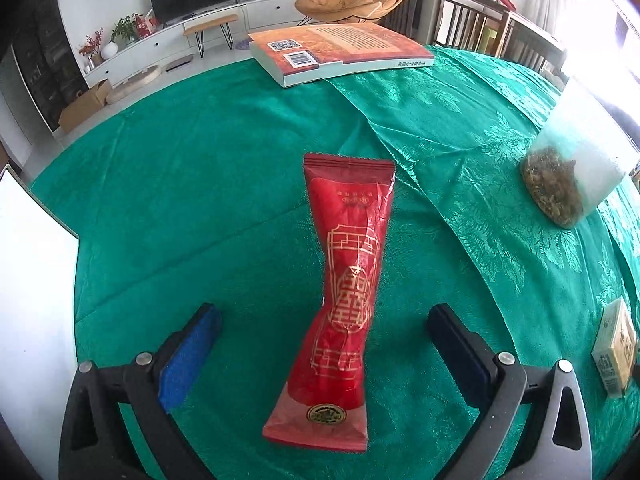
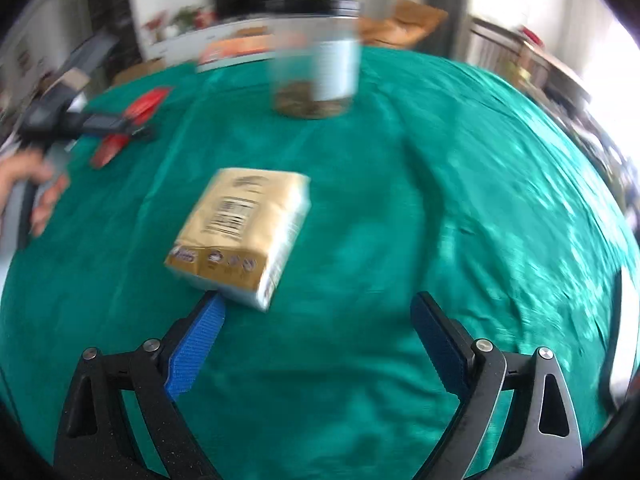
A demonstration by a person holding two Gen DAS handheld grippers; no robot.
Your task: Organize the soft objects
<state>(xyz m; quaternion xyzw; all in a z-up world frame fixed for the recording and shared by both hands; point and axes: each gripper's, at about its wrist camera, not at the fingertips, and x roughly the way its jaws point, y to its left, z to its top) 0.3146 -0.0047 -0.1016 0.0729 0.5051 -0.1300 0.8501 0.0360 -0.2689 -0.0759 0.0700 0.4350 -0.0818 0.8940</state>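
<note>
A long red foil packet with gold patterns lies flat on the green tablecloth, its near half between the wide-apart fingers of my left gripper. Neither blue pad touches it. In the right wrist view, a tan tissue pack lies just beyond my right gripper, which stands open with bare cloth between its fingers; the left fingertip is close to the pack's near corner. That blurred view also shows the red packet far left under the other gripper, held by a hand.
An orange book lies at the table's far edge. A clear jar with dried contents stands at the right. The tan tissue pack shows at the right edge. A white board borders the left side. Chairs stand beyond the table.
</note>
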